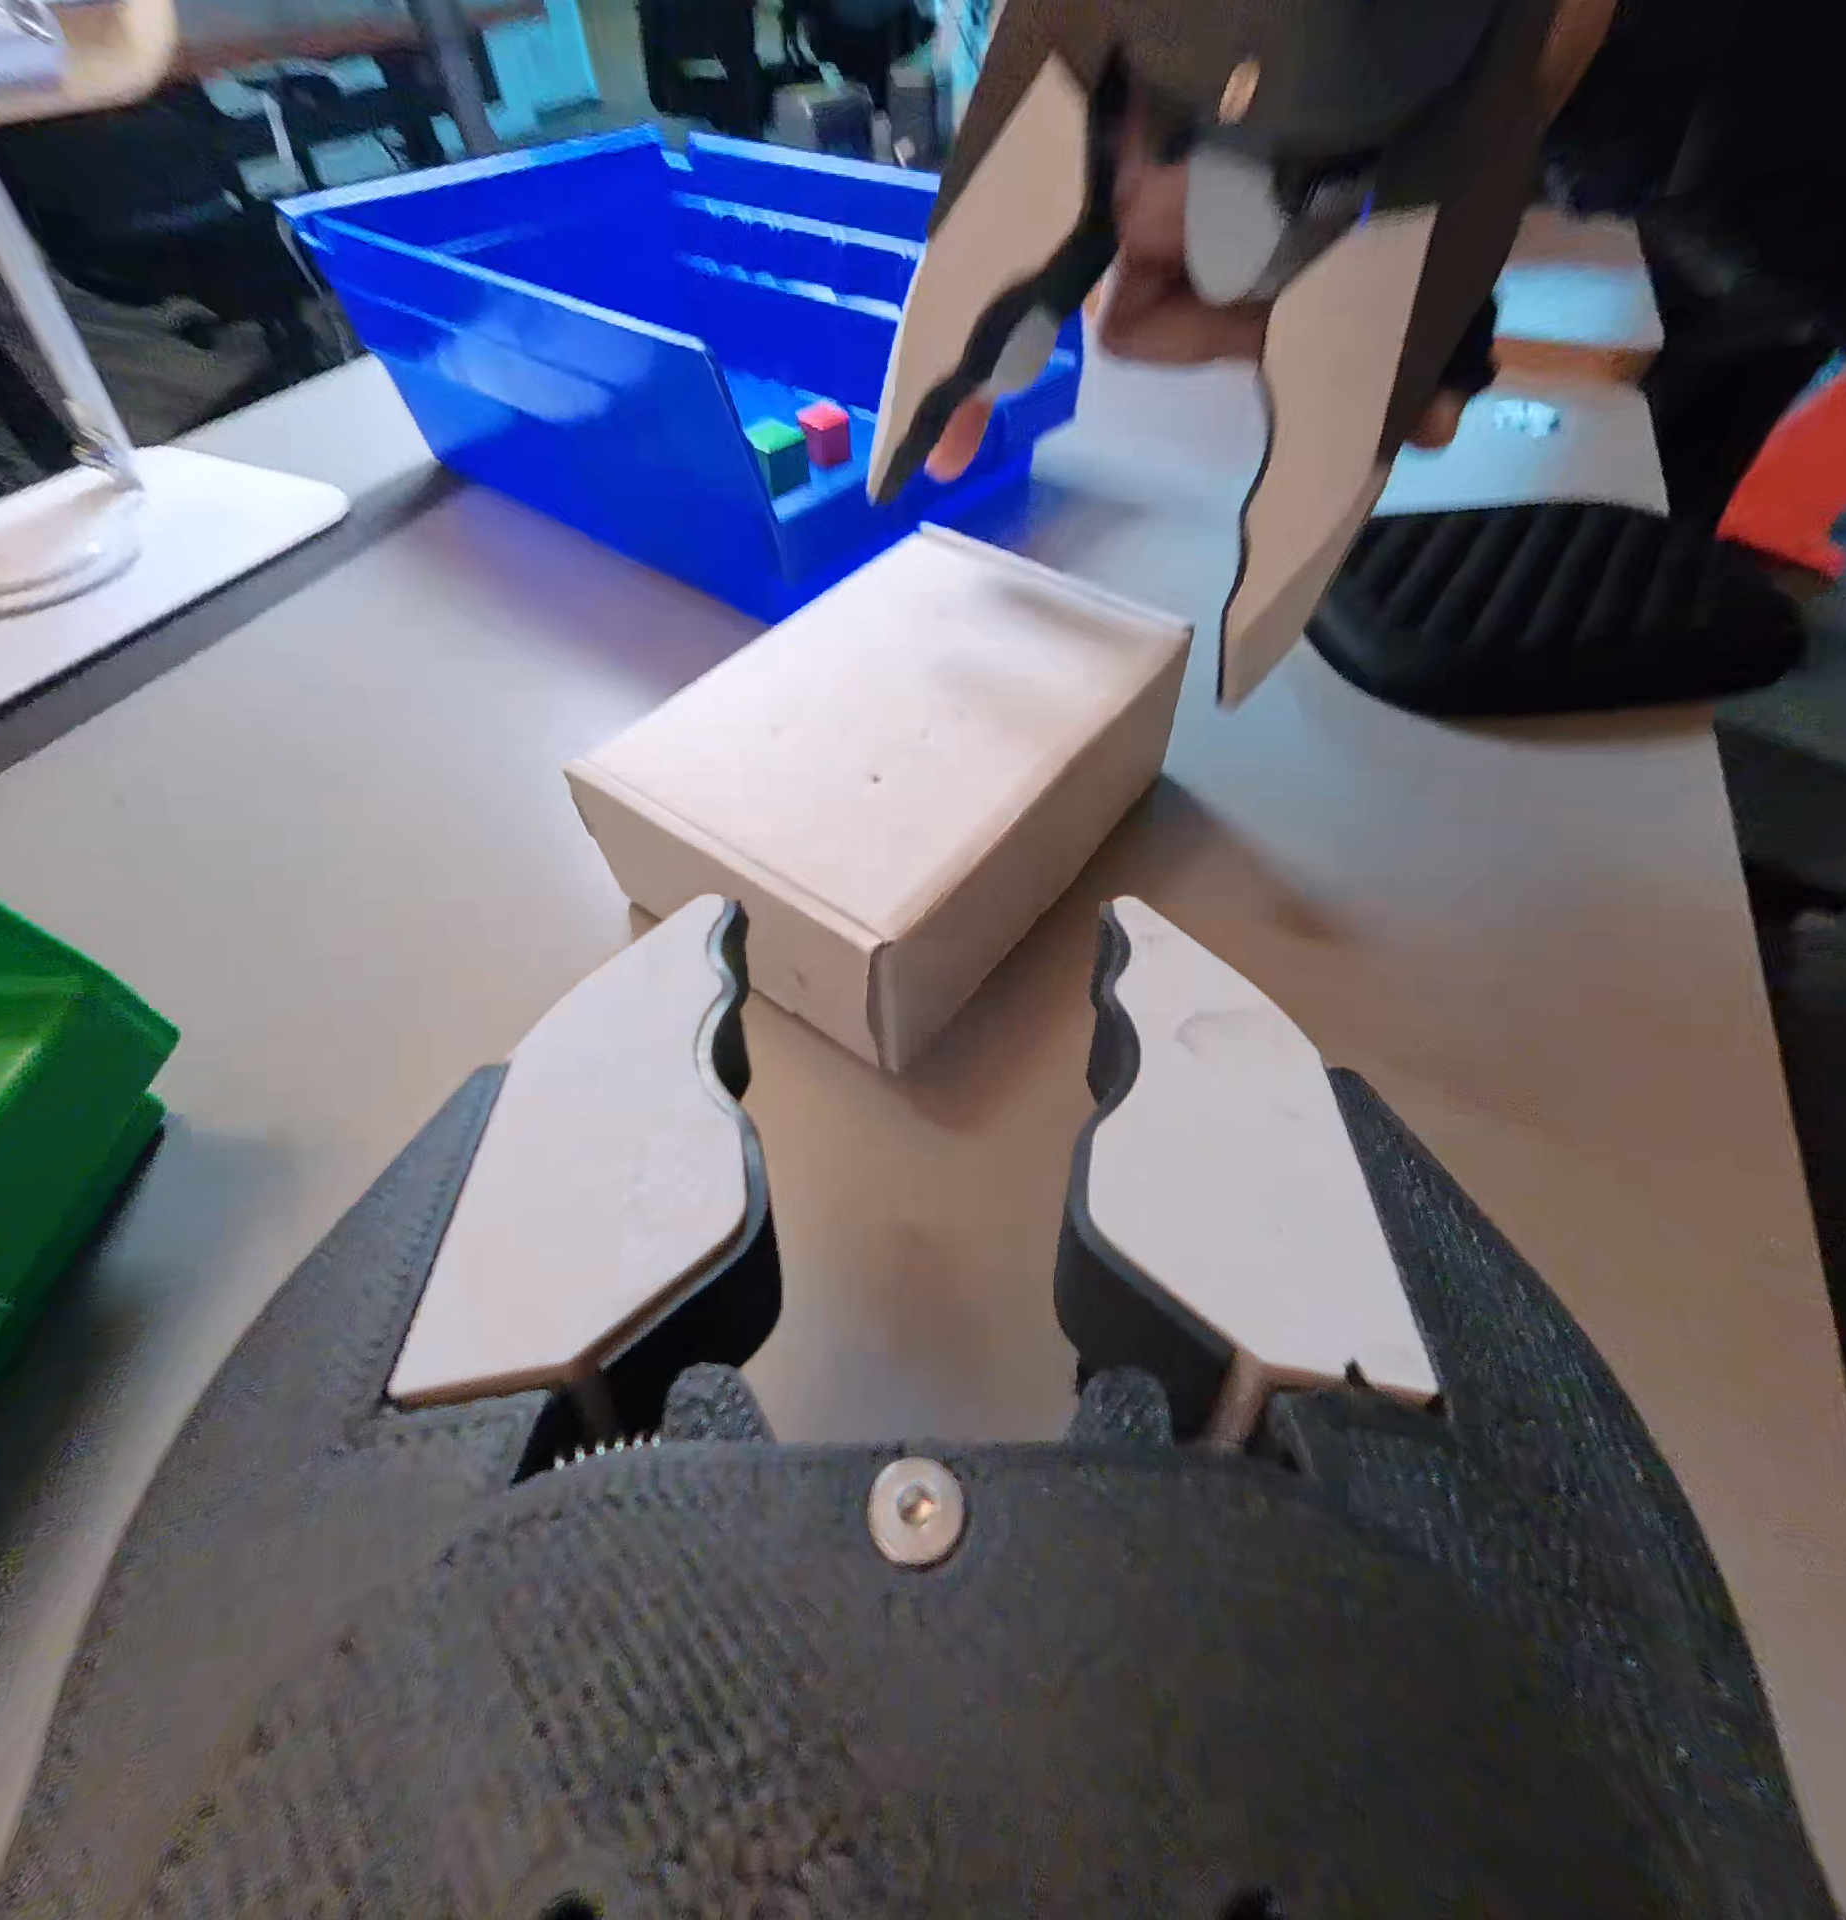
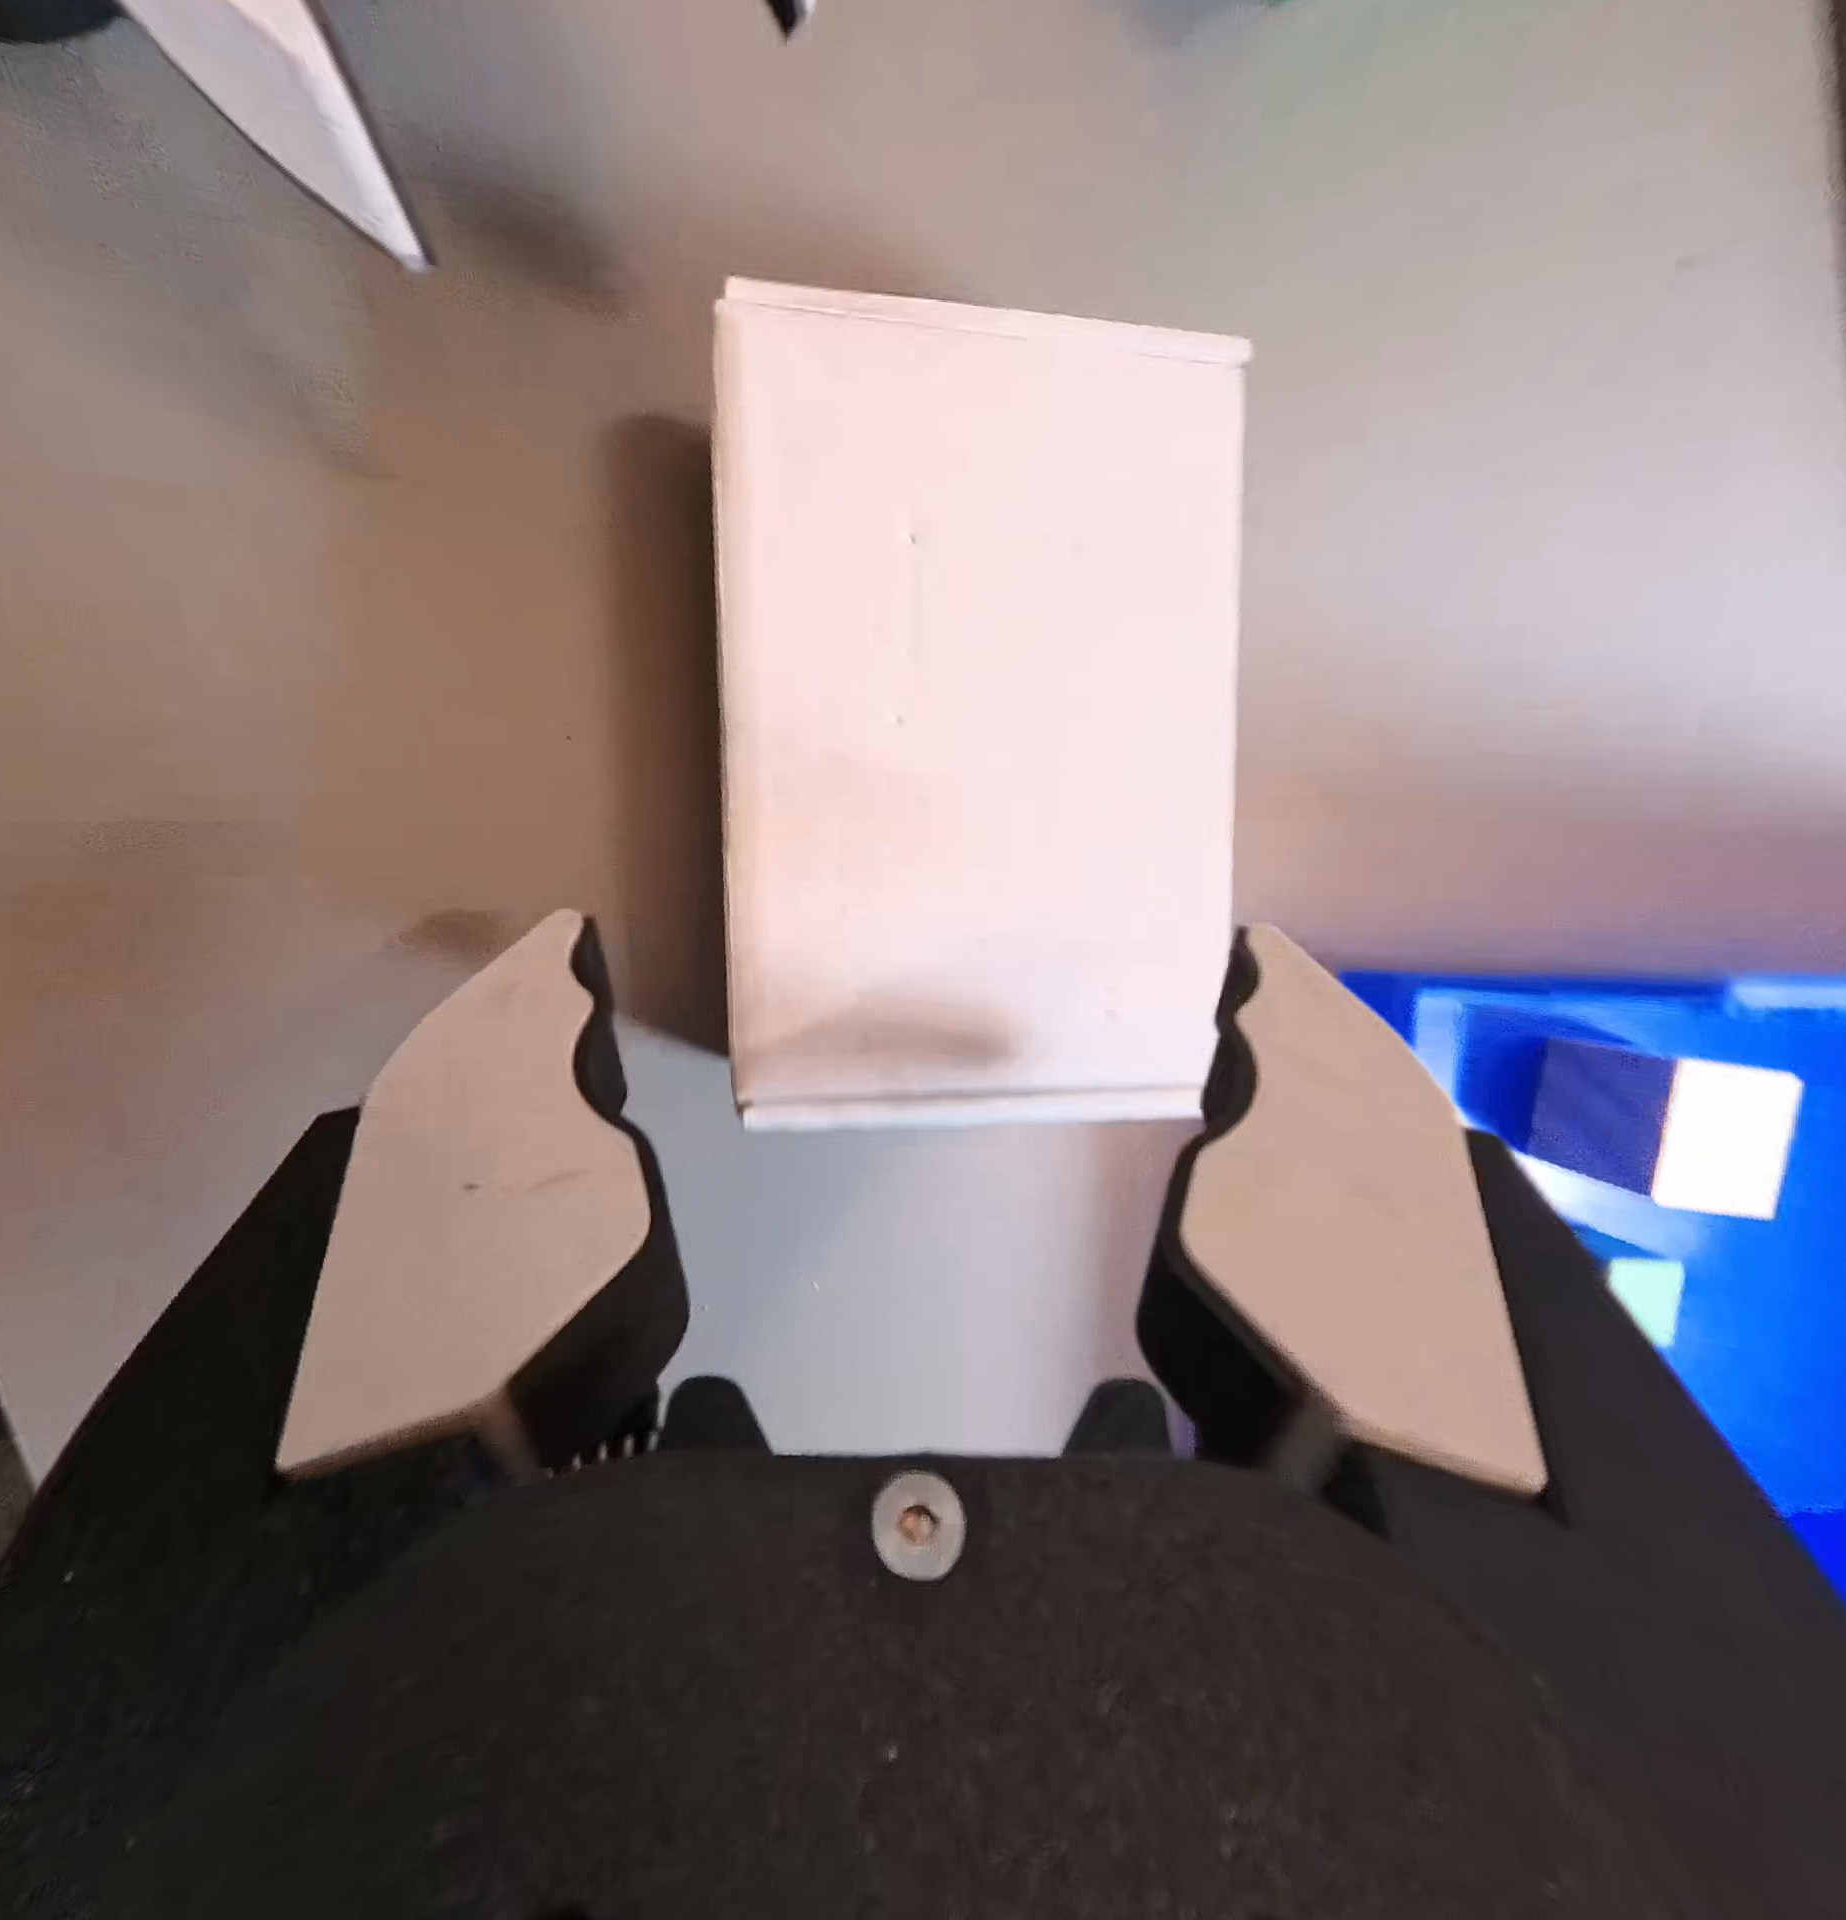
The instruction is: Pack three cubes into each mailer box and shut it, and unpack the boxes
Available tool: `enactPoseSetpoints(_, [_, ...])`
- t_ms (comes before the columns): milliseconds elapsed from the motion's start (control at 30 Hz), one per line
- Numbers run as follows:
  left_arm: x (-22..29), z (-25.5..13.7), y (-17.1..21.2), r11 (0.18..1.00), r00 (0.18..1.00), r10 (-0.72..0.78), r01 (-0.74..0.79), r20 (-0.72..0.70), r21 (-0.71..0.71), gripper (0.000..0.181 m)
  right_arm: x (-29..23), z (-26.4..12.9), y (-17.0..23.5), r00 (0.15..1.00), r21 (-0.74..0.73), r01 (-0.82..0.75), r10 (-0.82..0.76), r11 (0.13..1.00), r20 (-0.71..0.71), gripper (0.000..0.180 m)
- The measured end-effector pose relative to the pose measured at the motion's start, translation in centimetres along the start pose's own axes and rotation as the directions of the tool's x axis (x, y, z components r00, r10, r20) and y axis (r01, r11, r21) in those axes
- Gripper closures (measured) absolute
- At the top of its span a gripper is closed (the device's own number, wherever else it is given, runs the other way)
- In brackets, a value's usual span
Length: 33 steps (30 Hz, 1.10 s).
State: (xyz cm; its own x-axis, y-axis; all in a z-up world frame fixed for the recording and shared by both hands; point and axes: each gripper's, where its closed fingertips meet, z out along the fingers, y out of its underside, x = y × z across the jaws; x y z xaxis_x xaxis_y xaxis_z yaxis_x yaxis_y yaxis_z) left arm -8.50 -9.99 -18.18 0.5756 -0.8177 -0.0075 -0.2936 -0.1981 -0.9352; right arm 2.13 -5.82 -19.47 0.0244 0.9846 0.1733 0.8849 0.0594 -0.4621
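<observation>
A closed white mailer box [image 1: 888, 769] lies on the grey table; it also shows from above in the right wrist view [image 2: 981, 707]. My left gripper [image 1: 919, 914] is open and empty, its tips just short of the box's near end. My right gripper [image 2: 914, 935] is open and empty, hovering above the box's far end; it shows in the left wrist view [image 1: 1054, 582] too, pointing down. A green cube [image 1: 779, 447] and a pink cube [image 1: 825, 428] sit in the blue bin [image 1: 586, 395]. A blue and white cube [image 2: 1667, 1132] shows in the bin [image 2: 1418, 1049].
A green bin [image 1: 46, 1122] stands at the left edge. A white lamp base [image 1: 140, 530] sits at the back left. A black ribbed pad [image 1: 1553, 613] and an orange object [image 1: 1812, 468] lie at the right. The table's right edge [image 1: 1750, 935] is close. The green cube [image 1: 779, 447] is closer to my right gripper, around 20 centimeters from its tips; the left tips are 35 centimeters off.
</observation>
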Motion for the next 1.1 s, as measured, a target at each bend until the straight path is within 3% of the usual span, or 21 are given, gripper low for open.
enactPoseSetpoints(33, [0.1, -0.4, -0.3, 0.999, 1.000, -0.013, 0.012, 0.017, 0.031, 0.118, 0.0, 0.7, -0.4, 1.000, -0.032, 0.012, -0.011, 0.999, 0.017, 0.066])
enactPoseSetpoints(333, [-0.3, -1.5, -0.1, 0.996, 0.997, -0.033, 0.028, 0.068, 0.082, 0.117, 1.1, 5.5, -1.1, 0.993, -0.242, 0.061, -0.034, 0.968, 0.115, 0.058])
enactPoseSetpoints(500, [-0.4, -1.6, -0.1, 0.996, 0.997, -0.024, 0.018, 0.075, 0.085, 0.116, -0.2, 4.8, -0.7, 0.969, -0.270, 0.235, -0.203, 0.934, 0.143, 0.059])
enactPoseSetpoints(633, [-0.3, -1.6, -0.1, 0.996, 0.997, -0.037, 0.032, 0.065, 0.083, 0.117, 0.1, 1.3, -1.0, 0.964, -0.218, 0.253, -0.226, 0.943, 0.140, 0.059])
enactPoseSetpoints(733, [-0.2, -1.6, -0.2, 0.996, 0.997, -0.041, 0.036, 0.060, 0.083, 0.117, 3.0, -3.2, -1.5, 0.973, -0.185, 0.230, -0.223, 0.955, 0.057, 0.059])
enactPoseSetpoints(933, [-0.1, -1.3, -0.2, 0.997, 0.997, -0.027, 0.022, 0.069, 0.075, 0.117, 13.8, -11.4, 0.8, 0.966, -0.267, 0.097, -0.155, 0.959, -0.205, 0.059])
enactPoseSetpoints(1100, [-0.2, -1.2, 0.0, 0.997, 0.997, -0.021, 0.015, 0.077, 0.072, 0.119, 23.0, -12.3, 6.0, 0.915, -0.393, -0.010, -0.150, 0.920, -0.375, 0.059])
